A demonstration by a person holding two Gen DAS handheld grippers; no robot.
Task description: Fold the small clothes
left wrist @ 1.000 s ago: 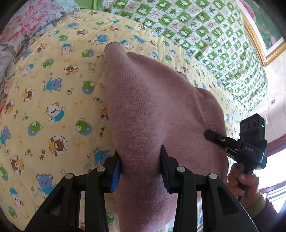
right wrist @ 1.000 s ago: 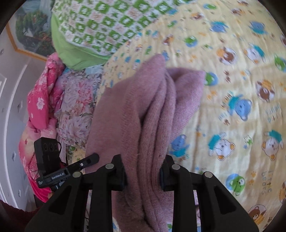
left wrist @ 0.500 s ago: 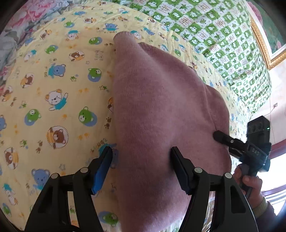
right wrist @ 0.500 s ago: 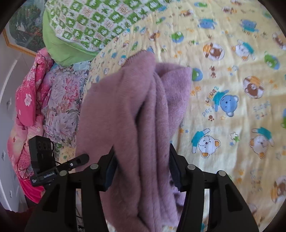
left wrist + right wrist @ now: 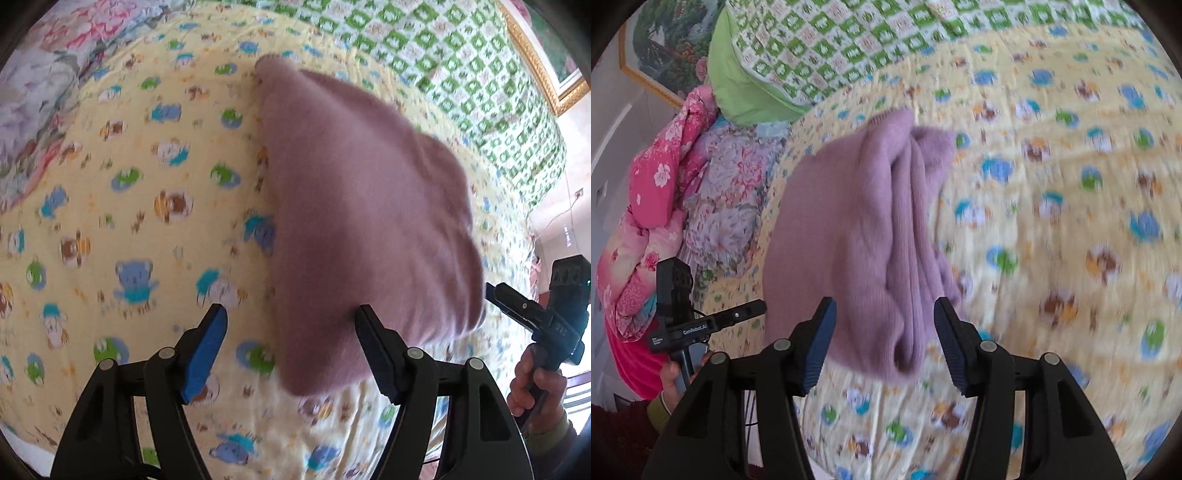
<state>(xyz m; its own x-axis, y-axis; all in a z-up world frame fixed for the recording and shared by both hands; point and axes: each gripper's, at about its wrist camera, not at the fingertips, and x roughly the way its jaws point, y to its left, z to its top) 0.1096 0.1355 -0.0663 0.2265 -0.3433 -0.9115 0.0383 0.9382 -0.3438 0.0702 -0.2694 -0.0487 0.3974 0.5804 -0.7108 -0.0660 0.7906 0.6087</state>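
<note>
A folded mauve knit garment point(image 5: 362, 206) lies on the yellow bear-print sheet point(image 5: 110, 221); it also shows in the right wrist view point(image 5: 871, 236), with its stacked fold edges facing that camera. My left gripper point(image 5: 291, 347) is open, its jaws wide apart at the garment's near edge, holding nothing. My right gripper point(image 5: 884, 339) is open too, just short of the garment's near end. The right gripper shows in the left wrist view point(image 5: 535, 317) beyond the garment's right edge; the left one shows in the right wrist view point(image 5: 701, 325).
A green-and-white checked quilt point(image 5: 461, 62) covers the far part of the bed, also seen in the right wrist view point(image 5: 849, 40). Pink and floral bedding point(image 5: 665, 206) is piled at the side. A framed picture point(image 5: 665, 48) hangs on the wall.
Both grippers opened and let go of the garment, then drew back from it. The garment now rests on the sheet.
</note>
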